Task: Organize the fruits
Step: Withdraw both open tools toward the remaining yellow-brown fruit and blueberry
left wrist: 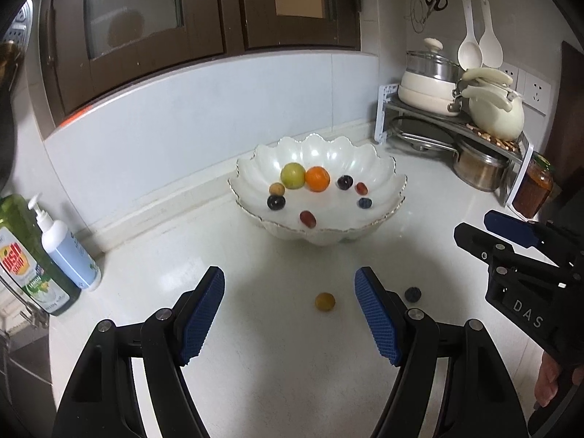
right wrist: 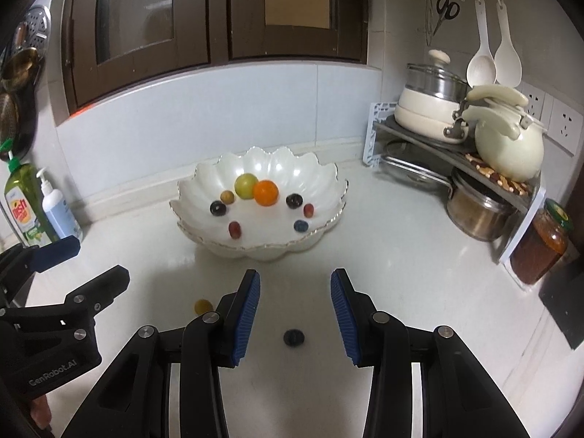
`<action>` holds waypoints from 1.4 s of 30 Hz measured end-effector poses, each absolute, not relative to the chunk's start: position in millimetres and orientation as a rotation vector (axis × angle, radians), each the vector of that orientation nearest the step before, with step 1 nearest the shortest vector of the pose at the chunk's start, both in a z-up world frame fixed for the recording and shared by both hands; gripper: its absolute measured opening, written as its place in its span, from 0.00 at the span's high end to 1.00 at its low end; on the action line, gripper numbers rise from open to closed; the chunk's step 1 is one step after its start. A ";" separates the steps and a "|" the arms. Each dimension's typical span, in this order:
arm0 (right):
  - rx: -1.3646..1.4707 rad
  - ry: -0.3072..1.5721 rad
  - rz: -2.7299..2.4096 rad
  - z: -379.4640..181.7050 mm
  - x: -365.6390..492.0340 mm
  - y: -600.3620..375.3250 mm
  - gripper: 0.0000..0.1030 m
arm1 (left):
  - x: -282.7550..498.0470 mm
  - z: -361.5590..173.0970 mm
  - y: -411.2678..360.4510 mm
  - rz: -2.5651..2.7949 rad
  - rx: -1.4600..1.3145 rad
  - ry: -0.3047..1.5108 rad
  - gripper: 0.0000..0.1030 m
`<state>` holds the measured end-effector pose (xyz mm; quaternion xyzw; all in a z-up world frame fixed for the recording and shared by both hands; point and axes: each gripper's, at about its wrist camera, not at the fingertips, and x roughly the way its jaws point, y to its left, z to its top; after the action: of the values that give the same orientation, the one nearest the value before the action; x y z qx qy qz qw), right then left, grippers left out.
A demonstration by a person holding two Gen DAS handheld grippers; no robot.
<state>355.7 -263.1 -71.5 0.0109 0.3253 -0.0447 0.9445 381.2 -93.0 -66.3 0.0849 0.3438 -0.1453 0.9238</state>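
Left gripper (left wrist: 288, 314) and right gripper (right wrist: 295, 315), black angular frames, blue ribbed pads (left wrist: 202, 315), silver screws, white lettering

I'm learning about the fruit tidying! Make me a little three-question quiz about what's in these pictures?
1. True or false: the orange is already inside the white bowl.
2. Which fruit lies on the counter in line with the gap of the left tongs?
A. a red grape
B. a small yellow-brown fruit
C. the green fruit
3. Fill in: the dark blueberry on the counter lies in line with the gap of the ____ tongs.

Key:
1. True.
2. B, the small yellow-brown fruit.
3. Right: the blueberry sits ahead of the right tongs, whose pads touch nothing.
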 end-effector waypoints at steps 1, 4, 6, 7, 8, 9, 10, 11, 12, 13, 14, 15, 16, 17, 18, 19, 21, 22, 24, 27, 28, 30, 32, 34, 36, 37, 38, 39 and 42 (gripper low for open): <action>0.024 0.668 -0.091 -74.3 354.6 -263.3 0.60 | 380.7 -68.6 -93.1 -0.300 0.173 0.709 0.29; 0.032 0.683 -0.085 -82.2 352.1 -264.1 0.60 | 379.3 -74.8 -94.6 -0.306 0.180 0.714 0.29; 0.038 0.694 -0.082 -87.9 350.9 -265.0 0.60 | 378.7 -77.9 -95.4 -0.308 0.179 0.714 0.29; 0.041 0.698 -0.080 -90.0 350.8 -265.3 0.60 | 378.9 -79.7 -96.0 -0.312 0.178 0.717 0.29; 0.043 0.702 -0.078 -92.2 350.7 -265.8 0.60 | 379.1 -82.0 -96.8 -0.314 0.178 0.720 0.29; 0.044 0.704 -0.079 -94.3 350.6 -266.2 0.60 | 379.3 -83.9 -97.2 -0.314 0.178 0.722 0.29; 0.046 0.705 -0.080 -96.5 350.3 -267.5 0.60 | 379.9 -87.1 -98.5 -0.317 0.181 0.728 0.29; 0.047 0.707 -0.078 -98.3 350.4 -268.0 0.60 | 380.3 -89.1 -99.0 -0.317 0.183 0.732 0.29; 0.046 0.710 -0.078 -100.4 350.8 -268.4 0.60 | 380.7 -91.8 -99.9 -0.319 0.183 0.737 0.29; 0.045 0.714 -0.080 -102.7 351.4 -269.4 0.60 | 381.2 -93.4 -101.0 -0.324 0.185 0.741 0.29; 0.045 0.718 -0.080 -105.1 352.0 -269.9 0.60 | 381.9 -96.2 -102.1 -0.331 0.189 0.746 0.29; 0.044 0.721 -0.078 -106.7 352.7 -270.6 0.60 | 382.5 -98.5 -103.2 -0.334 0.193 0.749 0.29; 0.044 0.725 -0.078 -109.0 353.6 -271.3 0.60 | 382.8 -100.7 -103.8 -0.339 0.195 0.749 0.29; 0.045 0.729 -0.077 -110.9 354.2 -271.6 0.60 | 383.3 -103.2 -104.7 -0.341 0.198 0.751 0.29; 0.044 0.733 -0.075 -113.2 355.3 -271.6 0.60 | 384.2 -105.3 -105.1 -0.343 0.199 0.755 0.29; 0.044 0.739 -0.075 -116.2 356.6 -271.6 0.60 | 385.9 -108.5 -106.0 -0.345 0.200 0.763 0.29; 0.048 0.748 -0.071 -120.3 358.8 -272.0 0.60 | 389.1 -113.1 -106.2 -0.344 0.199 0.774 0.29; 0.050 0.755 -0.068 -123.1 360.4 -272.5 0.60 | 391.1 -116.4 -106.7 -0.345 0.197 0.781 0.29; 0.055 0.765 -0.062 -127.9 362.5 -272.7 0.60 | 394.5 -121.4 -107.2 -0.348 0.194 0.791 0.29; 0.057 0.782 -0.055 -135.5 366.7 -272.9 0.60 | 400.3 -130.1 -109.6 -0.353 0.196 0.808 0.29; 0.058 0.788 -0.052 -138.0 368.3 -273.4 0.60 | 401.8 -131.6 -110.1 -0.353 0.197 0.810 0.29; 0.055 0.798 -0.052 -142.6 370.7 -274.7 0.60 | 404.8 -135.3 -112.1 -0.357 0.194 0.813 0.29; 0.047 0.803 -0.056 -147.0 373.5 -275.1 0.60 | 408.1 -139.2 -113.7 -0.362 0.189 0.815 0.29; 0.046 0.807 -0.056 -149.9 375.3 -275.1 0.60 | 410.4 -142.3 -116.1 -0.365 0.191 0.814 0.31; 0.051 0.809 -0.050 -152.5 376.3 -274.9 0.60 | 413.1 -146.0 -119.0 -0.368 0.197 0.818 0.31; 0.048 0.810 -0.049 -154.1 376.8 -275.1 0.60 | 414.3 -147.8 -120.0 -0.371 0.197 0.818 0.32; 0.047 0.813 -0.045 -155.4 377.7 -274.4 0.60 | 415.3 -149.6 -120.7 -0.373 0.195 0.817 0.33; 0.049 0.817 -0.038 -156.8 378.5 -274.1 0.60 | 416.1 -150.9 -121.7 -0.373 0.196 0.818 0.34; 0.057 0.825 -0.030 -161.6 379.9 -274.3 0.60 | 420.1 -156.9 -126.0 -0.378 0.204 0.828 0.37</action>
<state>379.9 -274.3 -161.6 0.0277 0.4010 -0.0144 0.9156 420.1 -126.0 -156.9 0.0985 0.3992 -0.1823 0.8931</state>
